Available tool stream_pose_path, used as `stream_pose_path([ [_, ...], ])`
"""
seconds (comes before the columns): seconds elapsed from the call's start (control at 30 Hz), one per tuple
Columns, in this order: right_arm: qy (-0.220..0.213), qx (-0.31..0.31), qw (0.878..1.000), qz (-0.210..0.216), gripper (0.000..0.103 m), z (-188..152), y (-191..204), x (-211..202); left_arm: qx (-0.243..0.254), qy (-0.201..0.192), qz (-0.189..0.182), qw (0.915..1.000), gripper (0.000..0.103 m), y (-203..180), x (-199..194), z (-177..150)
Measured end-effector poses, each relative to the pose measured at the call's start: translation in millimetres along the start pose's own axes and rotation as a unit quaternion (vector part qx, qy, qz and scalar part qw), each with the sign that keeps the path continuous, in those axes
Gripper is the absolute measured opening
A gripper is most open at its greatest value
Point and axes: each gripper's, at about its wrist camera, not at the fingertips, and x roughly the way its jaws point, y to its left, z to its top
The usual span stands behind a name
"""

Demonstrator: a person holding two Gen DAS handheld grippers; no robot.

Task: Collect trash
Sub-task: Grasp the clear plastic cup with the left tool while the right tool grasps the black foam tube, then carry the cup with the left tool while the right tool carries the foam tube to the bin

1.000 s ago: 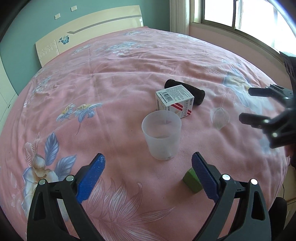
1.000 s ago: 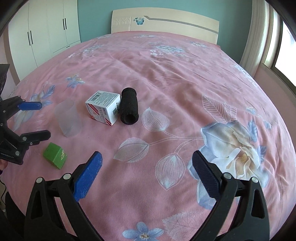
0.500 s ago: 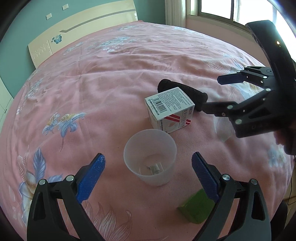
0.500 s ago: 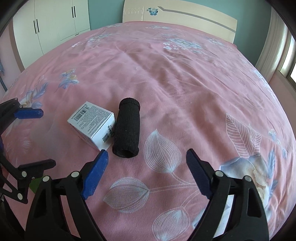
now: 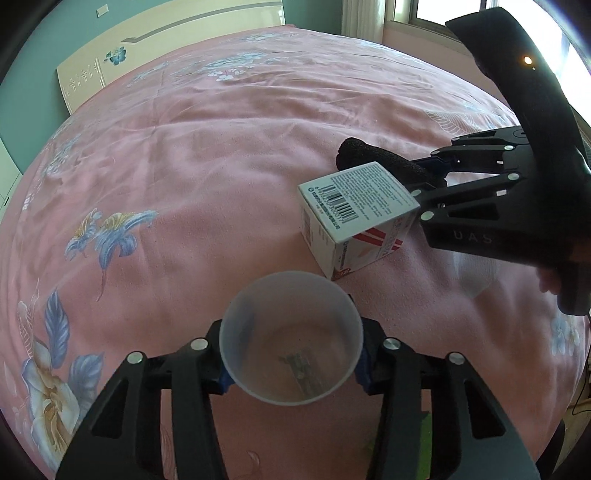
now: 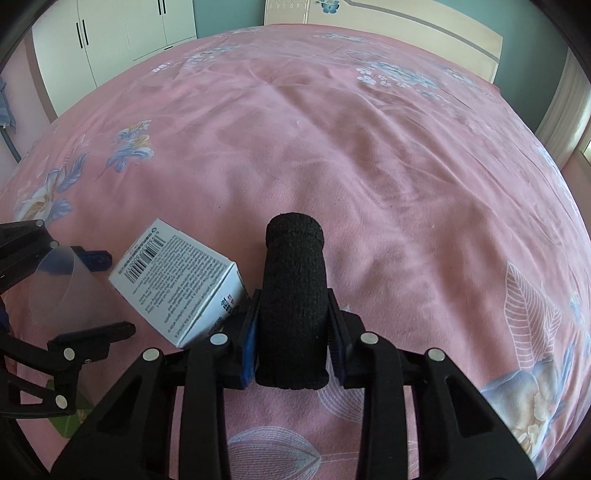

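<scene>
**Both grippers closed on trash on the bed**

Left wrist view: the left gripper (image 5: 291, 363) has just been closing, and its blue pads now press on either side of a translucent plastic cup (image 5: 291, 336), which stands upright between them on the pink floral bed (image 5: 207, 155). Something small and dark lies in the bottom of the cup; what it is cannot be made out. Just beyond the cup's far rim sits a white carton (image 5: 356, 212) with a barcode on top and red stripes on one side. Behind the carton lies a black foam tube (image 5: 376, 157), and the right gripper (image 5: 437, 173) reaches in from the right edge of the bed with its fingers at the tube's near end. A patch of green shows low down between the left gripper's arms, too hidden to identify.

Right wrist view: the right gripper (image 6: 291, 341) has just been closing too, and it is clenched on the black foam tube (image 6: 293, 306), which lies along the line of the fingers and points toward the headboard (image 6: 406, 18). The white carton (image 6: 177, 284) is just left of the tube, touching the gripper's left finger. Further left, the left gripper (image 6: 79, 295) brackets the plastic cup (image 6: 61, 284) near the bed's left edge.
</scene>
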Motion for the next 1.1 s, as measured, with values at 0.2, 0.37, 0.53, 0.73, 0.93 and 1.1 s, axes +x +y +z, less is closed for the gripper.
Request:
stream_pose_path([
  [0.2, 0.000, 0.006, 1.000, 0.005, 0.032, -4, -3, -3, -0.003, -0.002, 0.013, 0.9999, 0.050, 2, -4, -1],
  [0.37, 0.006, 0.017, 1.000, 0.015, 0.032, -10, -10, -10, -0.009, -0.004, 0.023, 0.9997, 0.050, 10, -15, -4],
  [0.53, 0.000, 0.026, 0.999, 0.022, 0.032, -20, -16, -26, -0.018, -0.009, 0.025, 0.9995, 0.050, 22, -28, -8],
  [0.73, -0.012, 0.025, 0.999, 0.027, 0.032, -33, -18, -50, -0.020, -0.011, 0.033, 0.9992, 0.050, 29, -41, -15],
  [0.93, -0.017, 0.012, 0.999, 0.030, 0.032, -53, -8, -72, -0.017, -0.010, 0.042, 0.9989, 0.050, 32, -53, -29],
  [1.1, -0.019, 0.000, 0.999, 0.033, 0.032, -77, 4, -92, -0.012, -0.009, 0.045, 0.9988, 0.051, 31, -65, -46],
])
